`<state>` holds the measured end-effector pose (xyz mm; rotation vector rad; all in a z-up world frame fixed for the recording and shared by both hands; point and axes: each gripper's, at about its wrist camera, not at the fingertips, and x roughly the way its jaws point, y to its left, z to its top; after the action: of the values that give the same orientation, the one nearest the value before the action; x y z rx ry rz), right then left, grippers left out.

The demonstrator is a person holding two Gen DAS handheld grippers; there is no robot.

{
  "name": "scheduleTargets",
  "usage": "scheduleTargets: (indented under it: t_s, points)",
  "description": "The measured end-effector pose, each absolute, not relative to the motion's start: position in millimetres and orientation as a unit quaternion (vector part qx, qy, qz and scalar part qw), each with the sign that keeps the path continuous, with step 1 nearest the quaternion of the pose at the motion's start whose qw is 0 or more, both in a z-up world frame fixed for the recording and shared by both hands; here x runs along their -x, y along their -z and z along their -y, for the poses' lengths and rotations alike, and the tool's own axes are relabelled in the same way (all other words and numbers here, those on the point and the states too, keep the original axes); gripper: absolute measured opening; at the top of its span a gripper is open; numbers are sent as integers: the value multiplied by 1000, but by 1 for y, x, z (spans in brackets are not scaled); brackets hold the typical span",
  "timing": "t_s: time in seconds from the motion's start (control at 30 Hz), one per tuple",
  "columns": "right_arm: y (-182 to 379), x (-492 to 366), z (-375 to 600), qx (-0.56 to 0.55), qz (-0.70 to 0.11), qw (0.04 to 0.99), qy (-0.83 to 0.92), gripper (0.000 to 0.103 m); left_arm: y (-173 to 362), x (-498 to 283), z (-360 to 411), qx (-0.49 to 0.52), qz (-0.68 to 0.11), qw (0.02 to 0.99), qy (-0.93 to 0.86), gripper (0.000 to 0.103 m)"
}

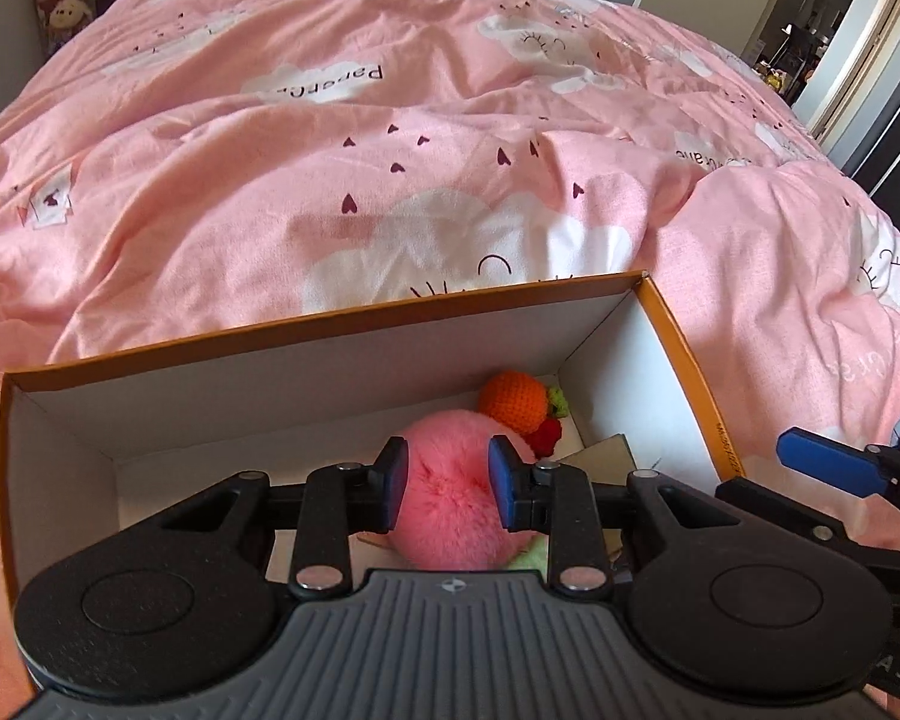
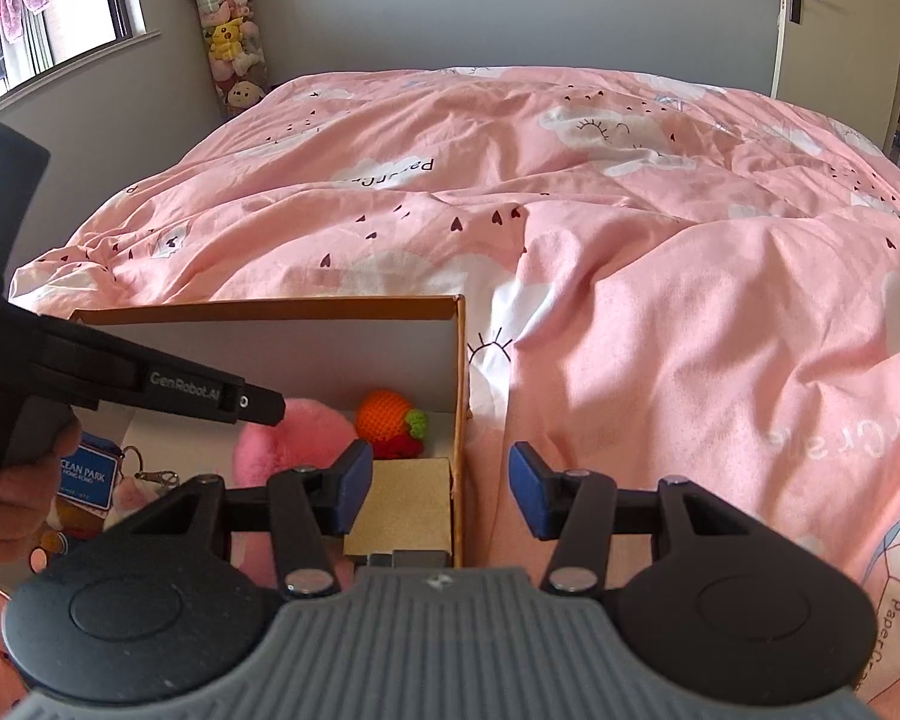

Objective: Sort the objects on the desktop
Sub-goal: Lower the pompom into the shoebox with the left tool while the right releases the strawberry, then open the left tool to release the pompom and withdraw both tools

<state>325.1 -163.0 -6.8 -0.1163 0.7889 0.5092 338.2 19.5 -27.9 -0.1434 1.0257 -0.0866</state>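
An orange-edged cardboard box (image 1: pixel 306 378) with white inner walls lies on the bed. My left gripper (image 1: pixel 447 483) reaches into it, and both blue pads press into a fluffy pink pompom (image 1: pixel 450 516): it is shut on it. Behind the pompom sit an orange crocheted fruit (image 1: pixel 510 399) and a red one (image 1: pixel 546 438). In the right wrist view the pompom (image 2: pixel 297 441) shows under the left gripper's black body (image 2: pixel 150 384). My right gripper (image 2: pixel 441 489) is open and holds nothing; it straddles the box's right wall (image 2: pixel 459 396), above a small tan box (image 2: pixel 408 501).
A blue Ocean Park tag (image 2: pixel 87 471) with a metal clasp lies in the box's left part. A person's hand (image 2: pixel 6 492) holds the left gripper's handle. The pink duvet (image 2: pixel 660 300) spreads around the box. Plush toys (image 2: pixel 231 36) hang in the far corner.
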Motion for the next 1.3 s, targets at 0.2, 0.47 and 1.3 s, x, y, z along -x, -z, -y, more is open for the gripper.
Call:
scheduleTargets:
  t_s: [0.2, 0.47, 1.3]
  points:
    - [-2, -301, 163, 57, -376, 890, -253, 54, -4, -298, -16, 36, -454, 889, 49, 33]
    - [-13, -270, 161, 61, -368, 890, -263, 55, -33, -239, -22, 34, -417, 907, 53, 35]
    - [15, -168, 153, 106, -397, 857, -310, 55, 4, -100, -44, 45, -435, 898, 48, 50]
